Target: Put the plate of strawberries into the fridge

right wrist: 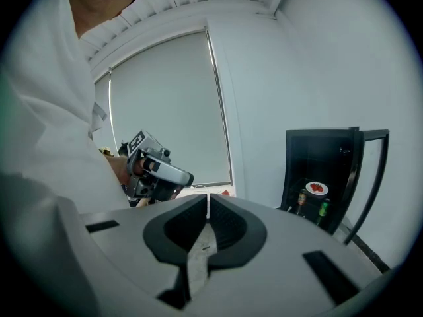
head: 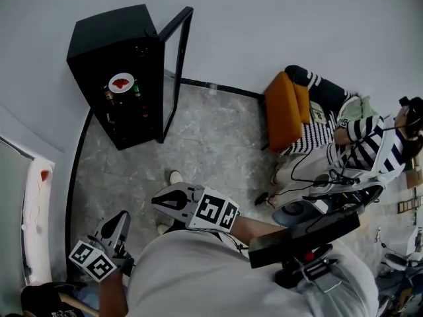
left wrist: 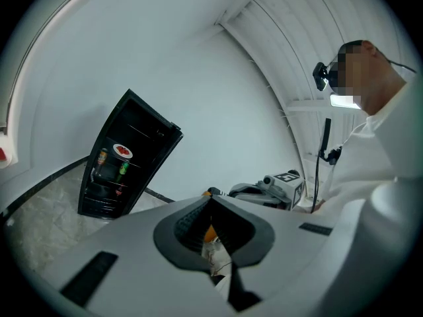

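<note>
Left tongs (left wrist: 210,198) closed empty, right tongs (right wrist: 207,198) closed empty, plate of strawberries (head: 121,82) well apart, inside open fridge (head: 109,30)

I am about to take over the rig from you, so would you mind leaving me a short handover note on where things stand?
Left gripper: shut, empty, held close to the body, well away from the fridge.
Right gripper: shut, empty, likewise away from the fridge.
Plate of strawberries: on a shelf inside the fridge.
Done: the plate is in the fridge.
Left: the fridge door stands open; closing it is probably the only step remaining.
</note>
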`<move>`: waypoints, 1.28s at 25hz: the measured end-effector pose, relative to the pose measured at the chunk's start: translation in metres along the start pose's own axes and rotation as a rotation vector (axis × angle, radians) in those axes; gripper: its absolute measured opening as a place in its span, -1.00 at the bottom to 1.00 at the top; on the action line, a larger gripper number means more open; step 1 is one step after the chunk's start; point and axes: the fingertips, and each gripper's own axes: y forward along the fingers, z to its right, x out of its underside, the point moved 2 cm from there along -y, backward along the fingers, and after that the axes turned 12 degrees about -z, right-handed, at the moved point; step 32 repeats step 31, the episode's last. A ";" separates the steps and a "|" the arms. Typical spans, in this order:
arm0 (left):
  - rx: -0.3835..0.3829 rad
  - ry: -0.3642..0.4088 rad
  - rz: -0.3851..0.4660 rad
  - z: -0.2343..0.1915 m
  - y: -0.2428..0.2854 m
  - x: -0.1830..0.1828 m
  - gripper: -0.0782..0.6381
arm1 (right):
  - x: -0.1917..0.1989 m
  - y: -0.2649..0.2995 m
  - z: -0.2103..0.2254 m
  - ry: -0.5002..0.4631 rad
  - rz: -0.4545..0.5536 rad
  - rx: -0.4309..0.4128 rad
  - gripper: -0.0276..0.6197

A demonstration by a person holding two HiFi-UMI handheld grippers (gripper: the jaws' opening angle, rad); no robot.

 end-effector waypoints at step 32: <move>-0.032 -0.008 -0.004 -0.012 0.001 0.004 -0.74 | -0.009 0.000 0.005 -0.024 -0.011 -0.012 -0.86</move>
